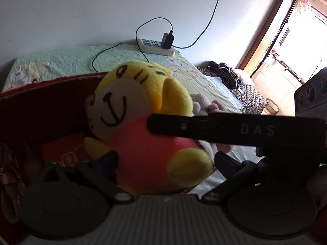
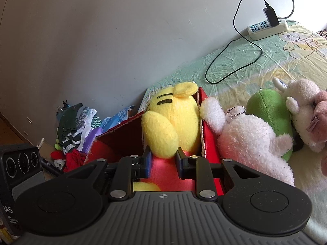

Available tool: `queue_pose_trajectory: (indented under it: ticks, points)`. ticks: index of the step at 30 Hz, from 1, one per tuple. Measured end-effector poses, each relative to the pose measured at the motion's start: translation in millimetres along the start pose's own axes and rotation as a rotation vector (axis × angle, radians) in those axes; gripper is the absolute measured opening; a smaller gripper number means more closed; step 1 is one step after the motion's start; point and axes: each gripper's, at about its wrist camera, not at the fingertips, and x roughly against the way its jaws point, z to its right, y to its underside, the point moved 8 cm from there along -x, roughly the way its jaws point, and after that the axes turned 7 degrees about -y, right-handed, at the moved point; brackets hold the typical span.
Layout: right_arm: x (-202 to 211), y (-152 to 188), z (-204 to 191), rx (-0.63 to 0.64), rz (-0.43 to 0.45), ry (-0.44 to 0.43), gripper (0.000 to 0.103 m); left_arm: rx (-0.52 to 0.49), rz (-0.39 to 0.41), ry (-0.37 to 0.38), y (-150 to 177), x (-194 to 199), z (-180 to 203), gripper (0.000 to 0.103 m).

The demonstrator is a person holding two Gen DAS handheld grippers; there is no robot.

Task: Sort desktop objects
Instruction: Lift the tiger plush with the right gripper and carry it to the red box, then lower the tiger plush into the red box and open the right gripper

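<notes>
A yellow tiger plush [image 1: 130, 94] with a pink body hangs upright over the open red box [image 2: 206, 126]. My right gripper [image 2: 163, 157] is shut on its pink body from behind, just below the yellow head [image 2: 171, 118]. In the left wrist view one right gripper finger [image 1: 184, 126] crosses the plush's chest from the right. My left gripper [image 1: 165, 159] is open, its fingers wide apart on either side of the plush's lower body. The box's dark red inside [image 1: 40, 106] holds a red booklet [image 1: 63, 151].
The box stands on a bed with a pale green sheet [image 2: 235, 65]. Right of it lie a white plush [image 2: 251, 143], a green plush [image 2: 267, 110] and a white-and-pink one [image 2: 304, 110]. A power strip [image 2: 267, 27] with a cable lies by the wall. Clothes [image 2: 77, 122] are piled at left.
</notes>
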Motion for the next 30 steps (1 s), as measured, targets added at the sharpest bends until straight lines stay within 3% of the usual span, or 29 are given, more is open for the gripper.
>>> queue_pose_trajectory:
  ticks: [12,21,30]
  points:
    - [-13,3,1,0.065,-0.008,0.060,0.025,0.022,-0.030,0.048,2,-9,-12,0.100]
    - [-3,-3,6,0.007,0.040,0.076,0.033,-0.015,-0.056,0.054,2,-18,-11,0.100]
    - [-1,-4,10,0.011,0.062,0.109,0.028,-0.030,-0.075,0.067,4,-22,-12,0.100]
